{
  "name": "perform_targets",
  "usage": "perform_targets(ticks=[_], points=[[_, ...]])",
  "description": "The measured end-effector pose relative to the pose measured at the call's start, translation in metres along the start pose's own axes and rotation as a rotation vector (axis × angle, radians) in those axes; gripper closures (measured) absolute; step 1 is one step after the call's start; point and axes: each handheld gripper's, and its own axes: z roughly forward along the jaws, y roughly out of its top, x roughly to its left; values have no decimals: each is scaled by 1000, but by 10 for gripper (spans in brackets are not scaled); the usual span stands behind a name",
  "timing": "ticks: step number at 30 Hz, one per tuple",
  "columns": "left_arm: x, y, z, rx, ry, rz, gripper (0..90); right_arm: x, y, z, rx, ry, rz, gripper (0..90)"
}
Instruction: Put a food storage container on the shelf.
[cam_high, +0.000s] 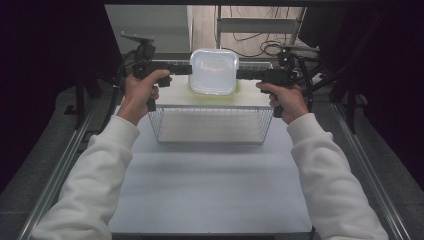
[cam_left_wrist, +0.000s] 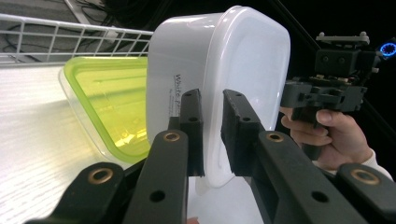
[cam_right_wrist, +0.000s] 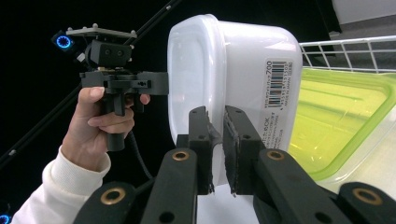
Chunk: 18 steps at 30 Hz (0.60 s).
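Both grippers, left gripper (cam_left_wrist: 212, 135) and right gripper (cam_right_wrist: 217, 149), pinch opposite rims of the white container (cam_high: 214, 71), held above the wire basket (cam_high: 212, 125); its barcode label (cam_right_wrist: 279, 86) reads "700".

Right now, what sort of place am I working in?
Probably a lab recording rig, not a home: dark curtains enclose a white table on metal rails, and loose cables lie on the floor behind the wire basket.
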Motion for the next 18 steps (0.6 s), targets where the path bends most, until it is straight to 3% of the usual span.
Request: perform_targets(ticks=[6, 13, 18], points=[[4, 7, 2, 0, -13, -13, 792, 0, 8, 0, 0, -8, 12, 810], [6, 18, 5, 4, 8, -19, 792, -3, 17, 4, -3, -19, 27, 810], [15, 20, 12, 29, 21, -39, 791, -12, 16, 9, 6, -32, 67, 809]])
